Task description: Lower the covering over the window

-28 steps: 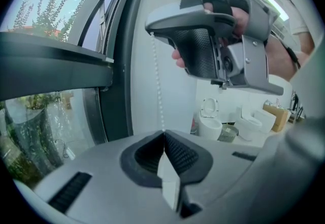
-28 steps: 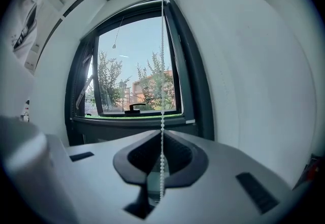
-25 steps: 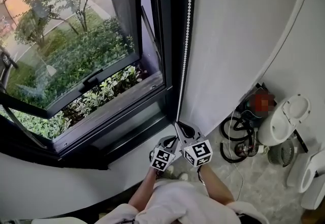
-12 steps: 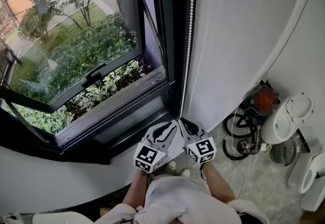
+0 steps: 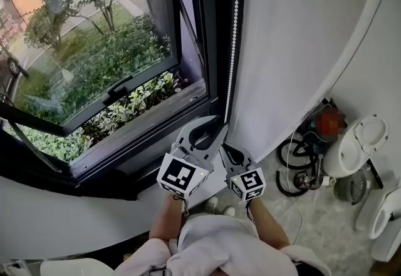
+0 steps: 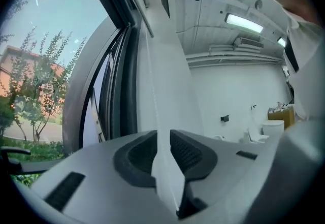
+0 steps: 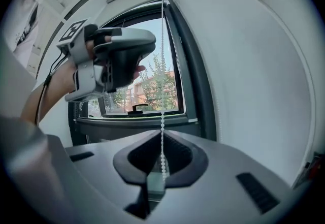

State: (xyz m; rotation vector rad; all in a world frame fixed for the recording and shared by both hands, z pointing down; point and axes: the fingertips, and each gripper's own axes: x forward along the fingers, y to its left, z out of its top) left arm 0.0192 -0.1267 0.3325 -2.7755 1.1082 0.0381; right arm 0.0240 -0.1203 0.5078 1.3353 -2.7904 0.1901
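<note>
A white bead chain (image 5: 233, 37) hangs down the dark window frame (image 5: 210, 68), beside the tilted-open sash (image 5: 94, 56). My right gripper (image 5: 227, 148) is shut on the chain low down; in its own view the beads (image 7: 162, 91) run straight into the closed jaws (image 7: 162, 161). My left gripper (image 5: 215, 124) stands just above the right one, against the chain. In the left gripper view a blurred white strip of chain (image 6: 161, 116) passes through the gap of the parted jaws (image 6: 163, 154), which do not press on it. The left gripper (image 7: 109, 58) also shows in the right gripper view.
A curved white wall (image 5: 301, 49) rises right of the chain. On the floor at right lie black cables (image 5: 293, 169) and white appliances (image 5: 351, 146). The window handle (image 5: 119, 89) sits on the sash; greenery lies outside. The white sill (image 5: 94, 218) runs below.
My left gripper has opened and risen from beside the right gripper to just above it along the chain. The right gripper has stayed shut on the chain, nearly still.
</note>
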